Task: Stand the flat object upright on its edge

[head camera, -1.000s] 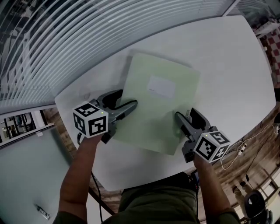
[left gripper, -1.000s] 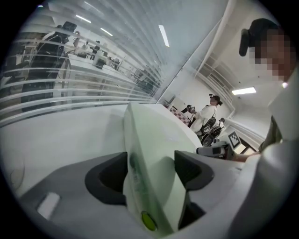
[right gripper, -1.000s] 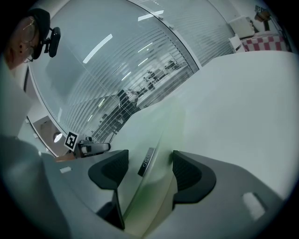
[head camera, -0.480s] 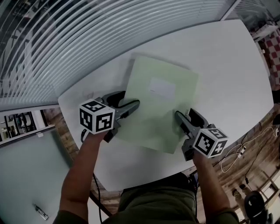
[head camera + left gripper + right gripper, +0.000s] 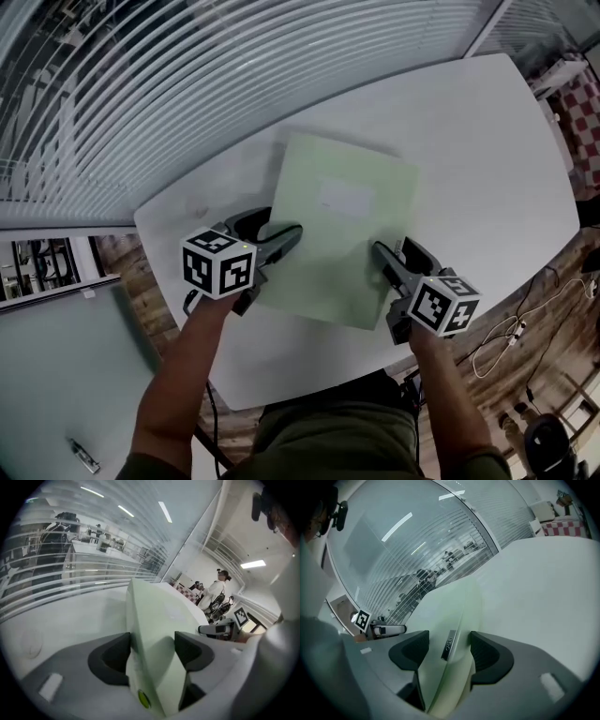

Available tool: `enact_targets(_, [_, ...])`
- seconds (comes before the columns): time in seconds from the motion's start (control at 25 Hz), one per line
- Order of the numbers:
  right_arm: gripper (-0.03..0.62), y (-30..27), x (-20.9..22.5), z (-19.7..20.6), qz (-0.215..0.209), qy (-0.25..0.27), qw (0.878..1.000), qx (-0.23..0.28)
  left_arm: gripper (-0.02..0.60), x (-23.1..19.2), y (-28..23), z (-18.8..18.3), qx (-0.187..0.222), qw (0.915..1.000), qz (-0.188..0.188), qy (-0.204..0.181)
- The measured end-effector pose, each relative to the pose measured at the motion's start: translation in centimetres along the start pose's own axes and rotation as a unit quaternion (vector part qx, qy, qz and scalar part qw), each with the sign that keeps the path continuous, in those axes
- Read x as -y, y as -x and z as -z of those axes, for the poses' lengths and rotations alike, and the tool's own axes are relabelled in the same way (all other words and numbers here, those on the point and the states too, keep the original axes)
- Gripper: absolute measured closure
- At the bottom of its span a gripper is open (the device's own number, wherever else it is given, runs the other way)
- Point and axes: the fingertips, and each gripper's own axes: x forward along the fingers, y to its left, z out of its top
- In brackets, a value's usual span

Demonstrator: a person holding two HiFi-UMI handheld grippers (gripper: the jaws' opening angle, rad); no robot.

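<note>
left gripper point(image 5: 291, 231) and right gripper point(image 5: 379, 249) clamp flat object point(image 5: 342, 234)

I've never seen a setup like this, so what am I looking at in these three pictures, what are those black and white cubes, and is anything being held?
There is no robot: a person holds a clamp tool in each hand, the left gripper and the right gripper. The marker cubes are part of those tools. The wide picture comes from a camera on the person's head, looking down at a white table. The other two come from cameras riding on each gripper, looking along its fingers. The one object is a pale green folder with a white label. Both grippers are shut on it, one at each side edge.
</note>
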Motion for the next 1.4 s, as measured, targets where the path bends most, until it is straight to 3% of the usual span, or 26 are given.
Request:
enact_targets(0.8, [0.313, 4.2, -4.2, -1.7, -0.007, 0.060, 0.998, 0.035, 0.285, 4.5, 5.6, -1.3, 0.075, 0.9961, -0.039, -0.026])
enact_targets(1.4, [0.313, 6.2, -7.7, -5.7, -0.014, 0.156, 0.984, 0.079, 0.285, 6.1, 8.6, -3.4, 0.149, 0.9862, -0.058, -0.042])
